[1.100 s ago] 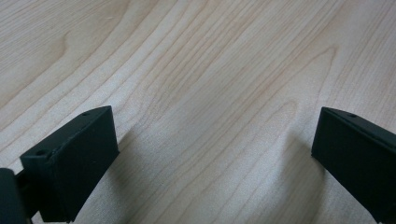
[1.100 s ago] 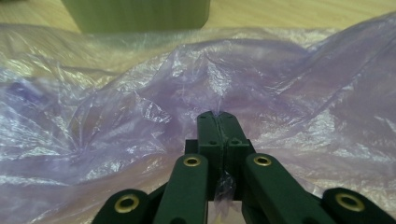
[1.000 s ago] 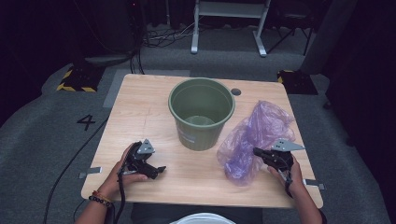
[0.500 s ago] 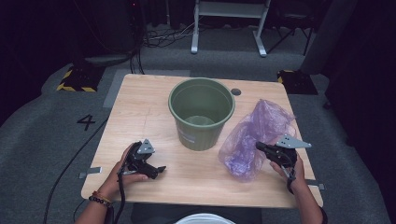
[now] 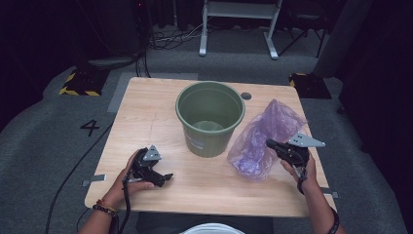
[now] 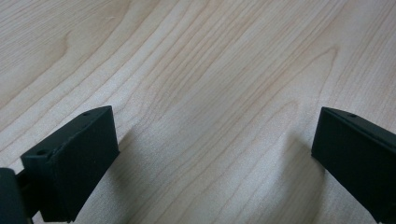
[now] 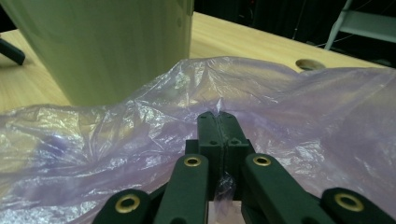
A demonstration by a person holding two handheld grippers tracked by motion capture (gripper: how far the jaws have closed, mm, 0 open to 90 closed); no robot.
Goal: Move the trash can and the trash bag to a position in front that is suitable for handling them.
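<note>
Crinkled lilac plastic bag (image 5: 265, 141) is pinched by the right gripper (image 7: 218, 116), beside a round green bucket (image 5: 210, 117); left gripper (image 6: 210, 154) fingers (image 6: 74, 163) stand apart over woodgrain bench (image 5: 146, 112).

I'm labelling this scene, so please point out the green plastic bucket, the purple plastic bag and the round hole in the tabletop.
Green plastic bucket (image 5: 207, 139), high view, outer front wall.
Purple plastic bag (image 5: 265, 136), high view, crumpled middle.
Round hole in the tabletop (image 5: 246, 96), high view, its centre.

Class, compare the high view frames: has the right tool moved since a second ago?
Yes. The right tool, shut on the purple bag, has risen slightly, judged against the green bucket.
</note>
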